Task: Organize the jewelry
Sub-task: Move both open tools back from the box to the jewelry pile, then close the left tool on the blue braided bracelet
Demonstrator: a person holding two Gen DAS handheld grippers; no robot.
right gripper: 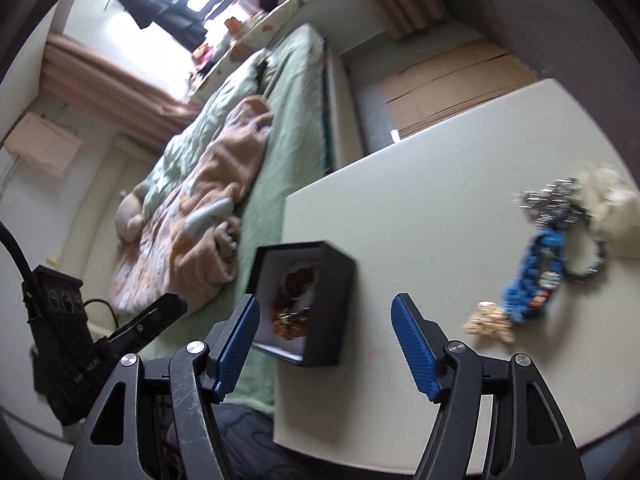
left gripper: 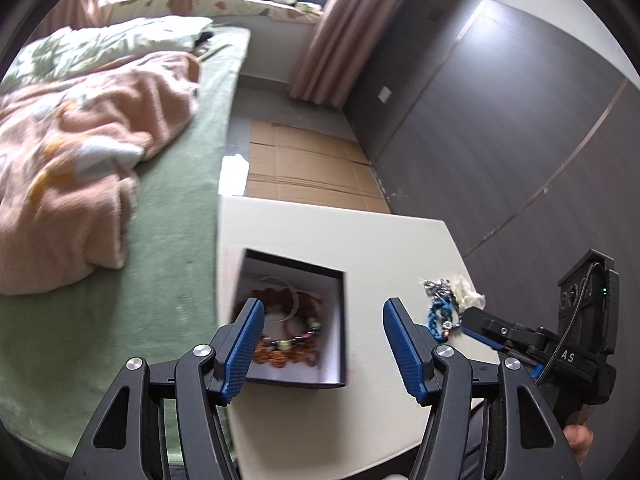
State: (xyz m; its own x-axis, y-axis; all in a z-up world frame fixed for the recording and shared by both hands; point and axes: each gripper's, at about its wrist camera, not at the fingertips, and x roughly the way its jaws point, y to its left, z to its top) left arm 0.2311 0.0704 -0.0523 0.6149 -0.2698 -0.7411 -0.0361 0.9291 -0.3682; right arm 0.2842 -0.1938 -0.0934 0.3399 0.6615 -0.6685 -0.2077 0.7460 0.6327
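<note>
Hovering over black box (left gripper: 294,320) w/ beaded bracelets — left gripper (left gripper: 320,344) jaws wide, empty. Right gripper (right gripper: 324,344) same; "A S" on its body. Blue bracelet (right gripper: 536,280) lies on table (right gripper: 420,184), apart from box.

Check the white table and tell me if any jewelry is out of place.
Yes. A blue braided bracelet, a dark bead bracelet, a silver chain piece and a small beige charm lie loose on the table, apart from the black box, which already holds other bracelets.
</note>
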